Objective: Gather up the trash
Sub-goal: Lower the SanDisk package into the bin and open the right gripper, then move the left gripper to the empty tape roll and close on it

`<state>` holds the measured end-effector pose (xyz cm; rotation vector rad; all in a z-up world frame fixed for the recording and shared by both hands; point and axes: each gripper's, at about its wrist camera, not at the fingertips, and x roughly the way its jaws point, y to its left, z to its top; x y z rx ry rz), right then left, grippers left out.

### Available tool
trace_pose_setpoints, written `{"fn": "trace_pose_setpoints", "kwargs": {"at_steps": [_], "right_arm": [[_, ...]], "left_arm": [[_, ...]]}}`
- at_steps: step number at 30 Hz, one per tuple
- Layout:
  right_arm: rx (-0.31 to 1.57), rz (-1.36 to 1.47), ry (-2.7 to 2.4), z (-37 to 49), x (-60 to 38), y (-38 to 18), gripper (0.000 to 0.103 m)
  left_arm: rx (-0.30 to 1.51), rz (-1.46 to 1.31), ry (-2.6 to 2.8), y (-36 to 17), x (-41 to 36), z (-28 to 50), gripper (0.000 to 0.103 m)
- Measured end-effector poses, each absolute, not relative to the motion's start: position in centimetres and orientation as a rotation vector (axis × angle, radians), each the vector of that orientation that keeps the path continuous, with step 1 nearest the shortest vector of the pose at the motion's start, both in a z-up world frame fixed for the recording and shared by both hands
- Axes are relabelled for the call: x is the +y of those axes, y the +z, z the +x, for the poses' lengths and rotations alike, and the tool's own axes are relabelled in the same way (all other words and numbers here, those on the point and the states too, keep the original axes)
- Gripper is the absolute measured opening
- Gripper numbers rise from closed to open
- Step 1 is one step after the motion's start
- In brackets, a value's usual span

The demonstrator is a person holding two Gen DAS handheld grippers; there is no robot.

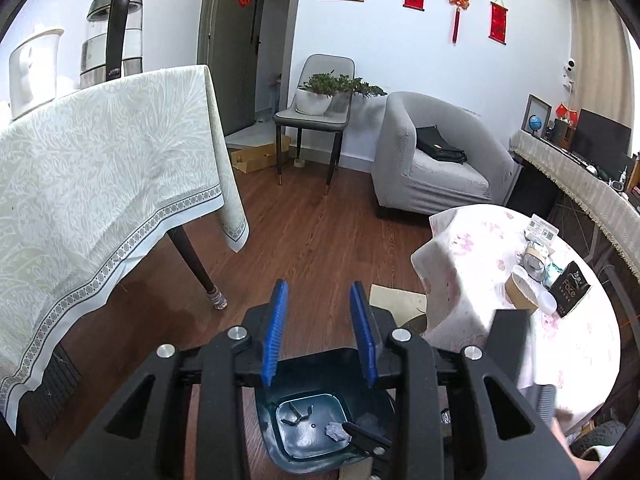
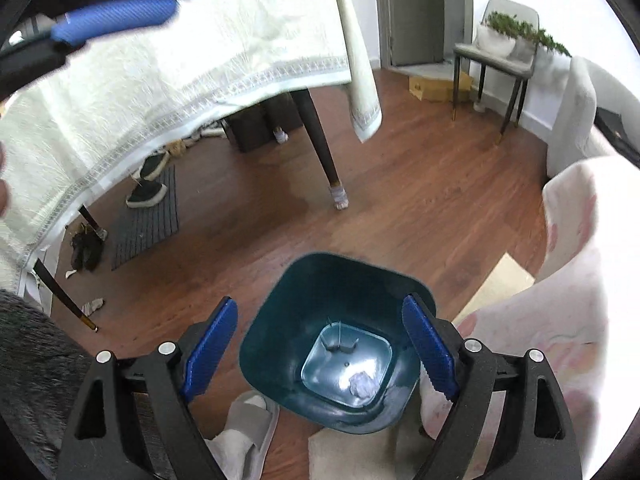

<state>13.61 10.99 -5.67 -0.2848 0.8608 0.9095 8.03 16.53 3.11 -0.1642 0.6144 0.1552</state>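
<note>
A dark teal trash bin (image 2: 312,300) stands on the wooden floor, seen from above. A crumpled white paper wad (image 2: 362,384) lies on its bottom; it also shows in the left wrist view (image 1: 334,432). My right gripper (image 2: 320,352) is open and empty, its blue pads spread above the bin's mouth. My left gripper (image 1: 318,332) is open and empty above the same bin (image 1: 280,432). Several trash items, among them a brown paper cup (image 1: 520,292) and a black packet (image 1: 570,289), sit on the round table with the pink floral cloth (image 1: 480,240) to the right.
A table with a white patterned cloth (image 1: 100,184) and a dark leg (image 1: 196,260) stands to the left. A grey armchair (image 1: 432,156) and a chair with a plant (image 1: 320,96) are farther back. A grey slipper (image 2: 248,424) lies by the bin.
</note>
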Motion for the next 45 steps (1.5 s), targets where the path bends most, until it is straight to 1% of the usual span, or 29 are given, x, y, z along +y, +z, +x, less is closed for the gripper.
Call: {"fn": "trace_pose_setpoints", "kwargs": {"at_steps": [5,13,14,16,18,20,22,27,30,33,36,45], "right_arm": [[0.778,-0.274,0.909,12.9,9.3,-2.5,0.085],[0.692,-0.249,0.848,13.3,4.1,0.8,0.085],[0.682,-0.238,0.837,13.5,3.1,1.2,0.085],[0.668,-0.22,0.814,13.6,1.5,1.8,0.085],[0.656,-0.199,0.787,14.0,-0.6,2.2,0.085],[0.648,-0.186,0.765,14.2,-1.9,2.5,0.085],[0.639,-0.176,0.74,14.5,-3.4,2.8,0.085],[0.616,-0.165,0.673,15.3,-7.1,3.4,0.085],[0.609,-0.13,0.622,15.9,-9.9,3.7,0.085],[0.592,-0.093,0.573,16.1,-12.9,4.0,0.085],[0.581,-0.06,0.538,16.5,-15.6,4.0,0.085],[0.609,0.023,0.456,16.8,-21.5,3.3,0.085]], "left_arm": [[0.603,-0.14,0.136,3.4,15.3,8.6,0.035],[0.585,-0.148,0.103,4.0,12.9,10.0,0.035],[0.586,-0.149,0.099,4.0,12.7,10.2,0.036],[0.585,-0.151,0.093,4.0,12.0,10.6,0.041],[0.588,-0.157,0.077,3.9,11.2,11.1,0.042],[0.591,-0.154,0.061,3.8,10.1,11.6,0.046],[0.593,-0.147,0.037,3.8,8.8,12.1,0.052],[0.603,-0.128,-0.014,3.3,5.6,13.5,0.057],[0.621,-0.125,-0.043,2.7,3.7,14.5,0.058],[0.633,-0.14,-0.089,2.4,1.8,15.3,0.062],[0.654,-0.127,-0.118,1.8,-0.3,16.2,0.063],[0.737,-0.077,-0.152,-0.8,-5.0,18.6,0.066]]}}
